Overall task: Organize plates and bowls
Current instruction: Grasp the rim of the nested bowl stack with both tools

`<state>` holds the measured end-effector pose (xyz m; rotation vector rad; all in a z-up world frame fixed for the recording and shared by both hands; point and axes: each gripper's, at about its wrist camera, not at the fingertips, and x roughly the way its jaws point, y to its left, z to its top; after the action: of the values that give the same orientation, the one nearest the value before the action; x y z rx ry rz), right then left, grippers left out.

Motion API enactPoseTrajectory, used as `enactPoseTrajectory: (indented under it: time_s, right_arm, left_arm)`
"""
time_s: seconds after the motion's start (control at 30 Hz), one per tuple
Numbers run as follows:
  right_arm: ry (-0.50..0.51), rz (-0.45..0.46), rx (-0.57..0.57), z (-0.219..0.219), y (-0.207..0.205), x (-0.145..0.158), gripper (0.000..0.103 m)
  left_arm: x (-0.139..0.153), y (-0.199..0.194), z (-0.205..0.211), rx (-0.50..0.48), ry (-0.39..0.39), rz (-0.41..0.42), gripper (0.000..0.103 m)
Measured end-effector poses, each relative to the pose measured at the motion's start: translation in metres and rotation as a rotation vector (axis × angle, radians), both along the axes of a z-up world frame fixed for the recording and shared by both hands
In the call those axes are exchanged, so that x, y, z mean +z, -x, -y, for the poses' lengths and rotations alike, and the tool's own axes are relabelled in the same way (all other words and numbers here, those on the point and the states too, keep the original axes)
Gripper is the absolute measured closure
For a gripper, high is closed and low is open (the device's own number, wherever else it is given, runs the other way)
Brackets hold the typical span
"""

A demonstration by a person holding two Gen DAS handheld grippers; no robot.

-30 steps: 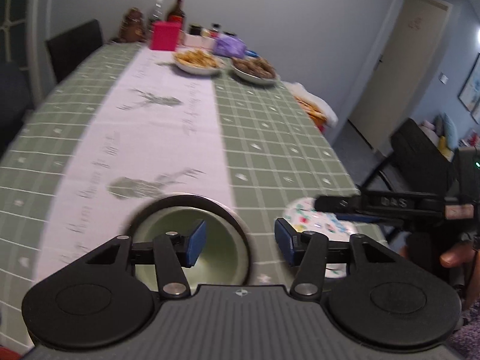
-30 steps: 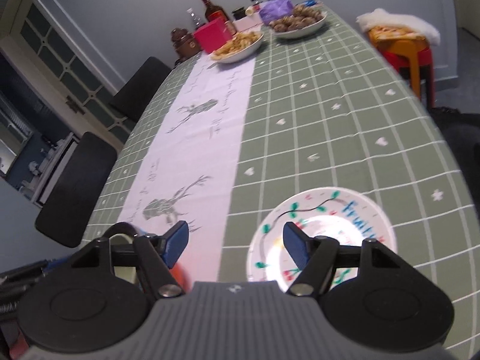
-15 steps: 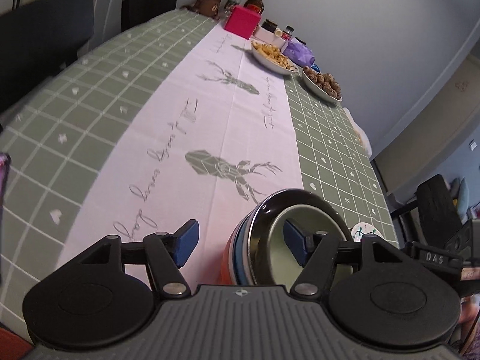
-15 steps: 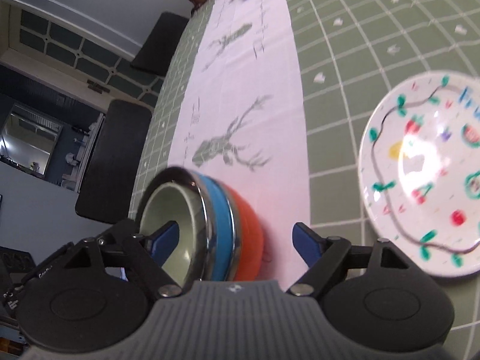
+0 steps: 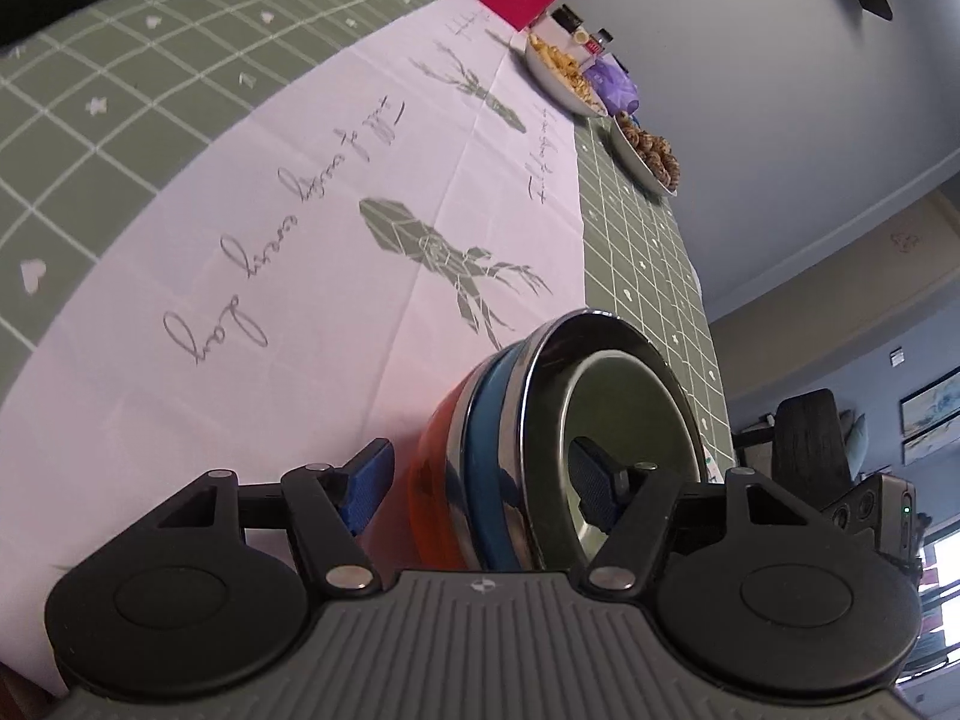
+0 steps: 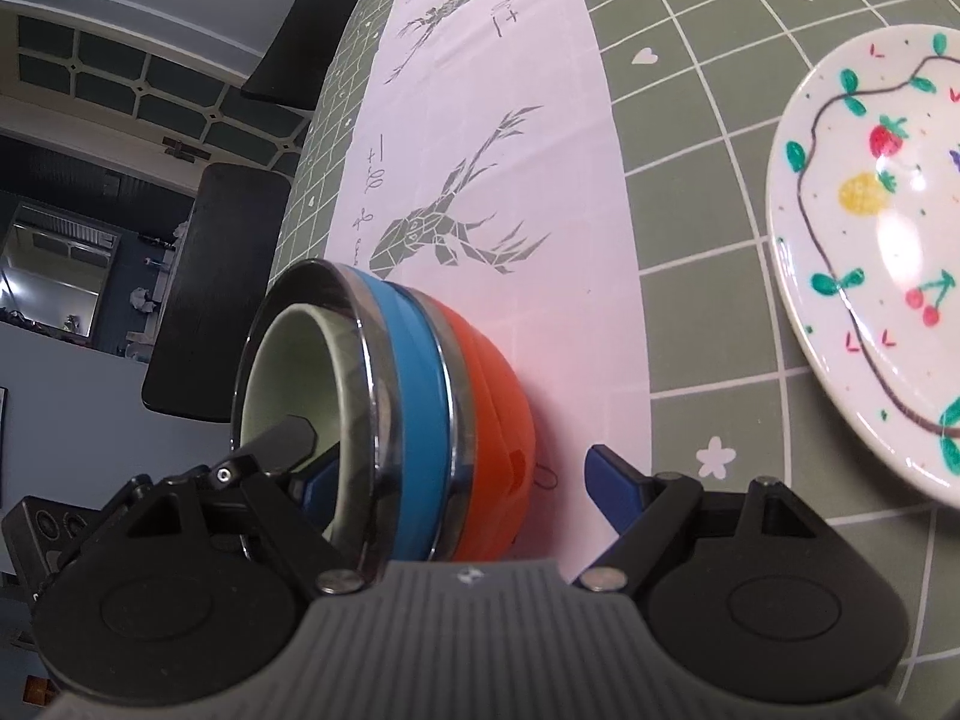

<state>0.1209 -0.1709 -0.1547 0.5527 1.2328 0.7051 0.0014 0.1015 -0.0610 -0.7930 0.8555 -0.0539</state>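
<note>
A green checked tablecloth [image 6: 690,138] with a white deer-print runner fills both views. Lower centre, a nested stack of orange, blue and steel-rimmed bowls [image 6: 420,414] sits straddled by both wide-spread grippers, left gripper [image 5: 480,489] and right gripper [image 6: 456,483]; pad contact seemingly none. A fruit-painted white plate [image 6: 870,252] lies right.

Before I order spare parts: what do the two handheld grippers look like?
They look alike. The left gripper and right gripper each have a ribbed grey body with a small round emblem, two round black housings, black linkage arms joined by silver pivot pins, and blue pads on the fingers. No cables, sleeves or hands are visible.
</note>
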Motion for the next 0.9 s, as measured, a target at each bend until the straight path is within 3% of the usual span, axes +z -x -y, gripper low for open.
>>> enactPoseTrajectory:
  time_s: [0.1,0.33,0.4,0.5,0.9]
  right_arm:
    - [-0.005,-0.006,-0.001,0.001,0.001,-0.001,0.022]
    - [-0.014,-0.026,0.002,0.003,0.001,-0.003,0.027]
    - [-0.019,-0.026,0.003,0.003,0.001,-0.002,0.029]
    - [-0.044,-0.022,0.009,0.004,0.002,0.000,0.040]
    - [-0.014,-0.015,0.009,0.002,0.005,0.003,0.044]
  left_arm:
    - [-0.006,0.000,0.000,-0.015,0.058,-0.022,0.026]
    - [-0.014,0.000,-0.001,0.003,0.092,-0.052,0.030]
    - [-0.014,0.000,-0.001,0.004,0.099,-0.050,0.036]
    - [-0.013,0.001,0.000,0.006,0.087,-0.047,0.037]
    - [-0.010,-0.002,0.004,-0.009,0.065,-0.048,0.038]
